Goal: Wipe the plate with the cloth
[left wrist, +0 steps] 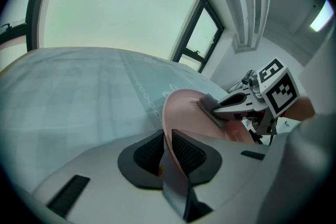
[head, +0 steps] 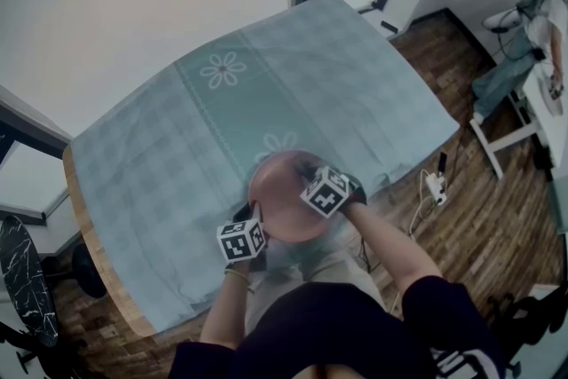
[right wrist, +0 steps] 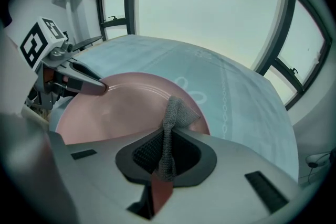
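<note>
A pink plate (head: 280, 191) is held above the near edge of the table, and my left gripper (head: 254, 216) is shut on its near-left rim. In the left gripper view the plate (left wrist: 184, 113) stands edge-on between the pads of the left gripper (left wrist: 167, 147). My right gripper (head: 309, 176) is over the plate's right side, shut on a grey knitted cloth (right wrist: 175, 113). In the right gripper view the cloth rises out of the right gripper (right wrist: 167, 152), and its bunched tip lies on the plate (right wrist: 121, 107) near the far rim. The left gripper (right wrist: 79, 80) shows at that plate's left rim.
A teal checked tablecloth (head: 266, 93) with flower prints covers the table, whose wooden edge (head: 89, 235) shows at the left. On the wood floor to the right lie a power strip (head: 435, 184) and a white stand (head: 506, 129). A dark chair (head: 27, 280) stands at far left.
</note>
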`<state>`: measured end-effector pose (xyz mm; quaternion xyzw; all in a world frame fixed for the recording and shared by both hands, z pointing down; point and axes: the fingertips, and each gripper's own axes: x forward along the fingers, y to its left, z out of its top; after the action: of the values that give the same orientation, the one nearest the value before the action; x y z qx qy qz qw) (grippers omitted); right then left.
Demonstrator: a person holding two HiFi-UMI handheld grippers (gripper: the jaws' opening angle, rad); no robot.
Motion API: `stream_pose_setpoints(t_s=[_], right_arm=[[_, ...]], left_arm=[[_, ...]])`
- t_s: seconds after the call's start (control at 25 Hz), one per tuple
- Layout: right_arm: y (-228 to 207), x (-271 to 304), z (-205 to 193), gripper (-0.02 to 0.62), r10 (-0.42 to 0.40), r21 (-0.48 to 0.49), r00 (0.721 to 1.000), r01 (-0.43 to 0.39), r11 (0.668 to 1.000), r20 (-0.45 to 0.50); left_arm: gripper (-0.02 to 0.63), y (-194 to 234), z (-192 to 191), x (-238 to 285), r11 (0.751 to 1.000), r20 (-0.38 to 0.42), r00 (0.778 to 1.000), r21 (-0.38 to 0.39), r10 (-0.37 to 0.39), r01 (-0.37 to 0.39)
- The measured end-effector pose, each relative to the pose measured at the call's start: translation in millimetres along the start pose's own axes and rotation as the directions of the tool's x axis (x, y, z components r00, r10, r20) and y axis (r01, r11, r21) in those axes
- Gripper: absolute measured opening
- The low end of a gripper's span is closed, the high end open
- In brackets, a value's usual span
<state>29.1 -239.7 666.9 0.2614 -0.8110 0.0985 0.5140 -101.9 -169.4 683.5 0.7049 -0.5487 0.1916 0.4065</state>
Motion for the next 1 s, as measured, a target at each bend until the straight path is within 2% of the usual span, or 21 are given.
stream_pose_setpoints(t_s=[0.2, 0.48, 1.0], right_arm=[[8, 5, -4, 0.034, -0.005, -0.076, 0.999, 0.003, 0.997, -0.032], [23, 1, -8, 0.034, 0.047, -0.045, 0.999, -0.048, 0.998, -0.028], [59, -6, -14, 0.034, 0.119, -0.077, 0.993, -0.121, 0.990, -0.023]], left_arm=[[0.060, 1, -1, 1, 1.000, 0.000, 1.000, 0.002, -0.001, 0.001], [0.060, 1, 0, 0, 1.000, -0.001, 1.000, 0.001, 0.000, 0.000], [0.060, 1, 0, 1, 1.000, 0.000, 1.000, 0.003, -0.001, 0.001]])
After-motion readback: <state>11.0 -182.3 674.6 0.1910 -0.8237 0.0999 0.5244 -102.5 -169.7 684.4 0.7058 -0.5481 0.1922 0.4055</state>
